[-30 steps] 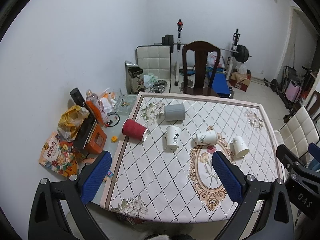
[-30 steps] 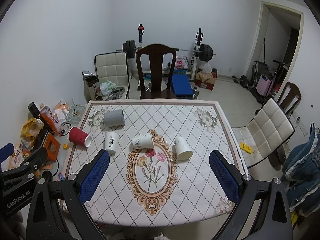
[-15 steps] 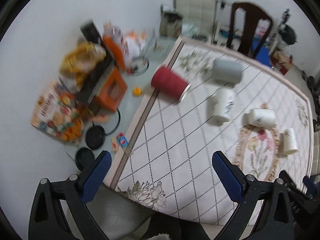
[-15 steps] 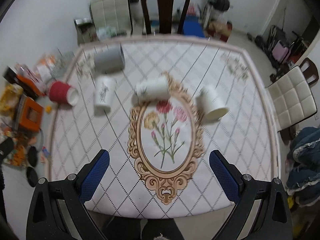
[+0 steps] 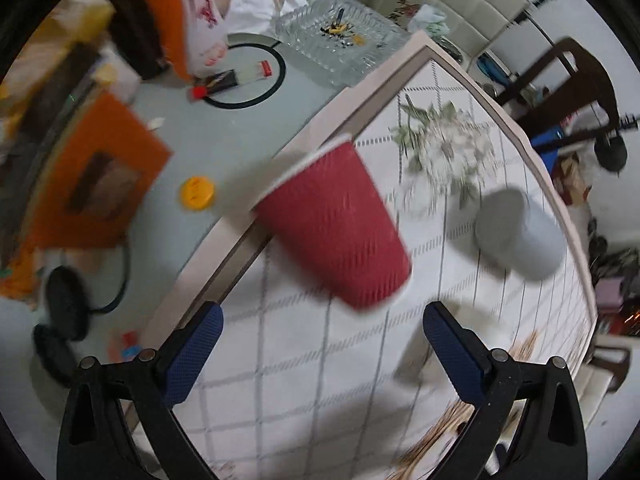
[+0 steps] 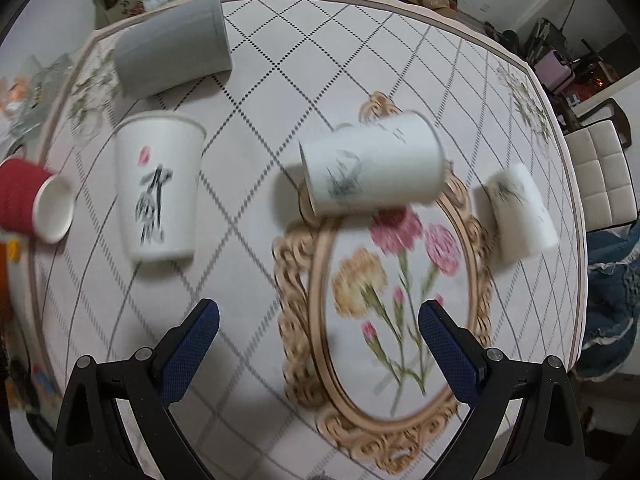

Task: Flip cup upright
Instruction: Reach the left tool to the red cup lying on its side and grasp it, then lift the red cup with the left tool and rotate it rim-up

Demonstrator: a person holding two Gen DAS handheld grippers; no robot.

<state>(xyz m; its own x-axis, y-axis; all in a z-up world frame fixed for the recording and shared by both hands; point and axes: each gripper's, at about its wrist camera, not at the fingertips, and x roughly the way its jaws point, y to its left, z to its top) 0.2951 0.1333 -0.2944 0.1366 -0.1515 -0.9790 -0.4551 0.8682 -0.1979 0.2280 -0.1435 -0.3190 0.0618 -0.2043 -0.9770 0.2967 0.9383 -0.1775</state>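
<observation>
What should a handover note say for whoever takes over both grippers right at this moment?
Left gripper: jaws open, empty, just short of the red cup, which lies on its side at the table's left edge.
Right gripper: jaws open, empty, above the tablecloth, facing the middle white cup.
Cups: grey cup, middle white cup and right white cup lie on their sides. The left white cup stands rim up as far as the blur shows.
Done: nothing gripped yet.
Left: flip the lying cups upright; the red cup looks like the likely first one.
</observation>
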